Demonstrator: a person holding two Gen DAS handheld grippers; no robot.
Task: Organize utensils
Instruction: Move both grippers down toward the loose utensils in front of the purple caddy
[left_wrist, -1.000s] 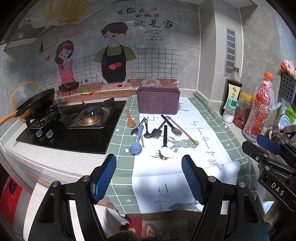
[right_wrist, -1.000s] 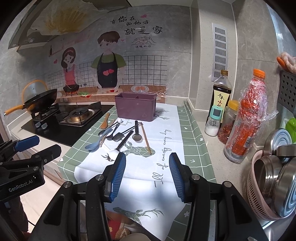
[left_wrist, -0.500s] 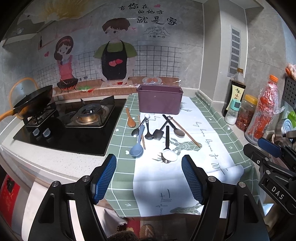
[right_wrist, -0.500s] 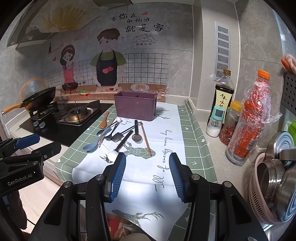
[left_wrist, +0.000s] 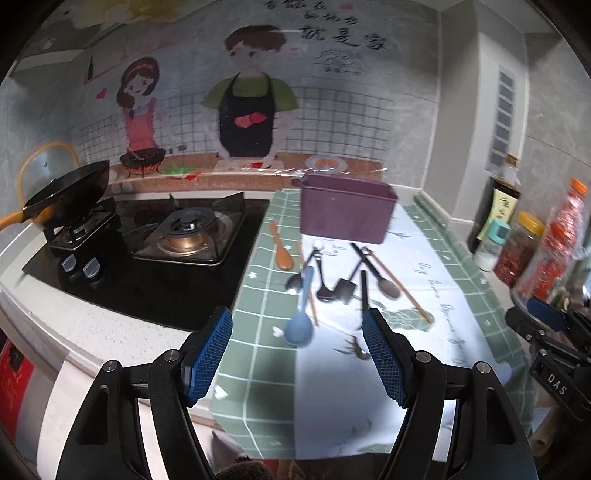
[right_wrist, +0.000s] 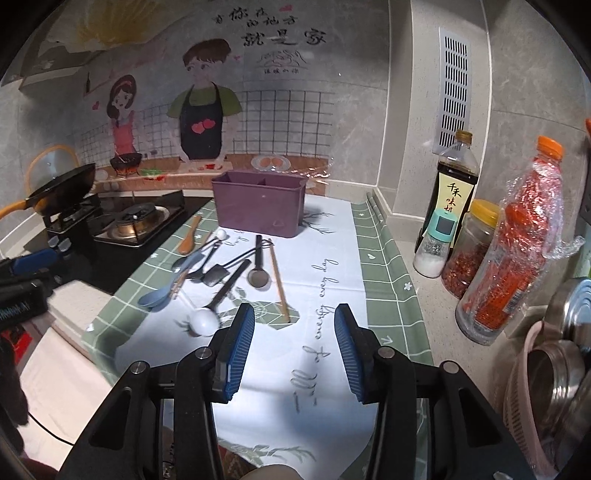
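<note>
Several utensils lie loose on the mat in front of a purple divided holder box (left_wrist: 346, 213) (right_wrist: 260, 201): a blue spoon (left_wrist: 300, 325) (right_wrist: 159, 294), a wooden spoon (left_wrist: 281, 252) (right_wrist: 189, 234), a white ladle (right_wrist: 204, 320), a black spatula (left_wrist: 345, 285) (right_wrist: 215, 275), dark spoons and chopsticks (right_wrist: 279, 280). My left gripper (left_wrist: 297, 356) is open and empty, above the mat's near edge, the blue spoon just ahead. My right gripper (right_wrist: 294, 349) is open and empty, near the white ladle.
A gas stove (left_wrist: 184, 236) with a black wok (left_wrist: 70, 188) stands left. Sauce bottle (right_wrist: 452, 192), salt shaker (right_wrist: 434, 245), chilli jar (right_wrist: 469, 251) and red bottle (right_wrist: 513, 258) line the right wall. A pink basket of steel bowls (right_wrist: 554, 387) sits at the near right.
Both grippers have moved forward toward the utensils, which now look larger and closer. The left view has swung a little left. Jaws stay open.
</note>
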